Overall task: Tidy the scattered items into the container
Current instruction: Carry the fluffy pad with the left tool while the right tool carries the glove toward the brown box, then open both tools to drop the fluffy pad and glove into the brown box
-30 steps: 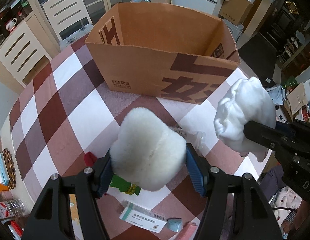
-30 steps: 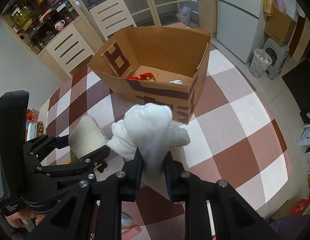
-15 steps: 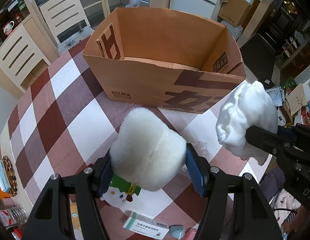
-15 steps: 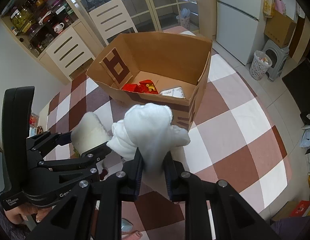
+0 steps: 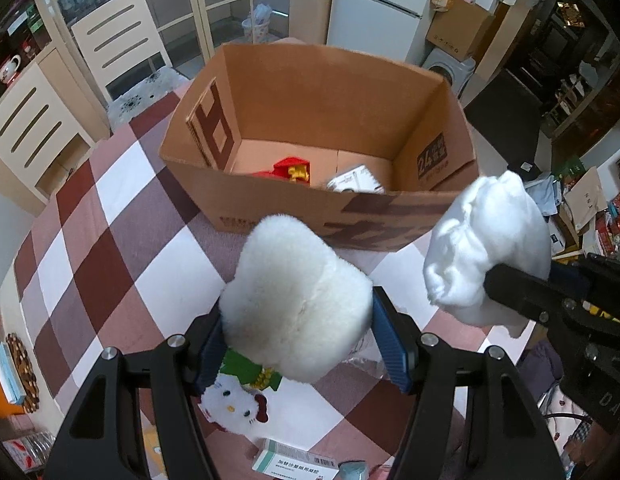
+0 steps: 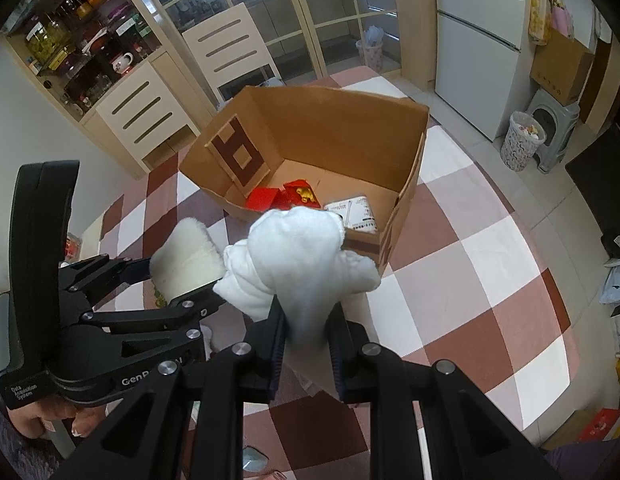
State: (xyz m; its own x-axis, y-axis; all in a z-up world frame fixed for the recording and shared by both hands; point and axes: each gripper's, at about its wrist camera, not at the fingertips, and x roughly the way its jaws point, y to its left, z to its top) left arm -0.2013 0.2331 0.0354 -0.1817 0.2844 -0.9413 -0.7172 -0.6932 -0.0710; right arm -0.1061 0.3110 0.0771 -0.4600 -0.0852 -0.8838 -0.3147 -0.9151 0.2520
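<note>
Both loads have risen over the last second, and I now see down into the cardboard box (image 5: 317, 184), which sits on the bench (image 5: 122, 240). My left tongs (image 5: 298, 332) clamp the fluffy white pad (image 5: 294, 300); my right tongs (image 6: 306, 320) pinch the white cloth bundle (image 6: 298, 240). Both hang just short of the box's near wall, so I judge dropping them in comes next.

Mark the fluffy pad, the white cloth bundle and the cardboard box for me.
fluffy pad (image 5: 294, 304), left wrist view, middle of its fuzzy top face.
white cloth bundle (image 6: 298, 244), right wrist view, bulging upper part above the tongs.
cardboard box (image 6: 349, 136), right wrist view, inner face of the far wall.
</note>
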